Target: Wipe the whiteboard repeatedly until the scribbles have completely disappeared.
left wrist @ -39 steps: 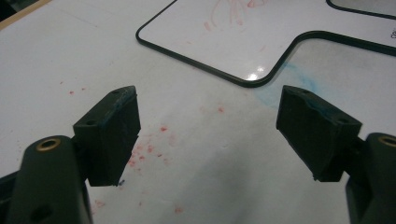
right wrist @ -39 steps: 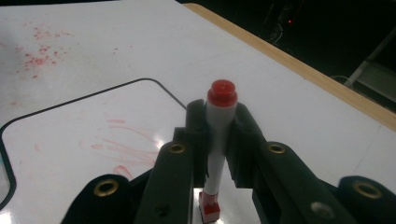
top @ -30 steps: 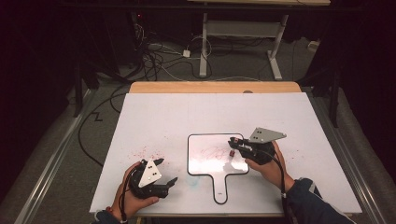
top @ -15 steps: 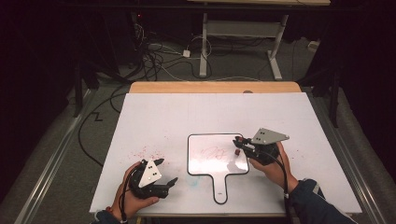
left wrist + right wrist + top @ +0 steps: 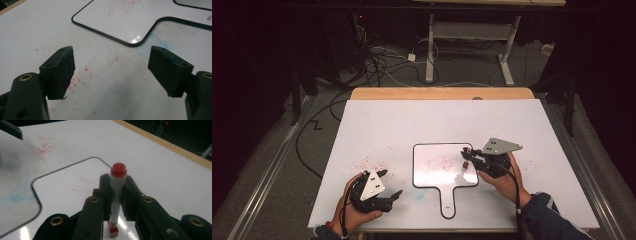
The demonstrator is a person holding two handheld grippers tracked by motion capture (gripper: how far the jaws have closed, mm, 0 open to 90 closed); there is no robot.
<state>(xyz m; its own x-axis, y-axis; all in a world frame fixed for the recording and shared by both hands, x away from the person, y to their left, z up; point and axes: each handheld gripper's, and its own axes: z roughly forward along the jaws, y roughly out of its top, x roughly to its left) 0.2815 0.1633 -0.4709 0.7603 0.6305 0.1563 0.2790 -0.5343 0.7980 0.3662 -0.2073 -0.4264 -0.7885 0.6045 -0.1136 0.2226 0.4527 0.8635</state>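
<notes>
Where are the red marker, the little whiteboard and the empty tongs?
red marker (image 5: 115, 195), right gripper view, on its white barrel.
little whiteboard (image 5: 434, 172), high view, on its writing face.
empty tongs (image 5: 111, 72), left gripper view, midway between their tips.

Only a small printed word, perhaps "Tec", shows on the whiteboard (image 5: 117, 22) edge in the left gripper view

Red cap on a white-barrelled marker (image 5: 115, 195), clamped between black jaws. The small whiteboard (image 5: 439, 170) is white with a black rim and faint red scribbles. The table (image 5: 412, 125) is white, speckled red, with a pale blue smudge and a tan wooden edge.
</notes>
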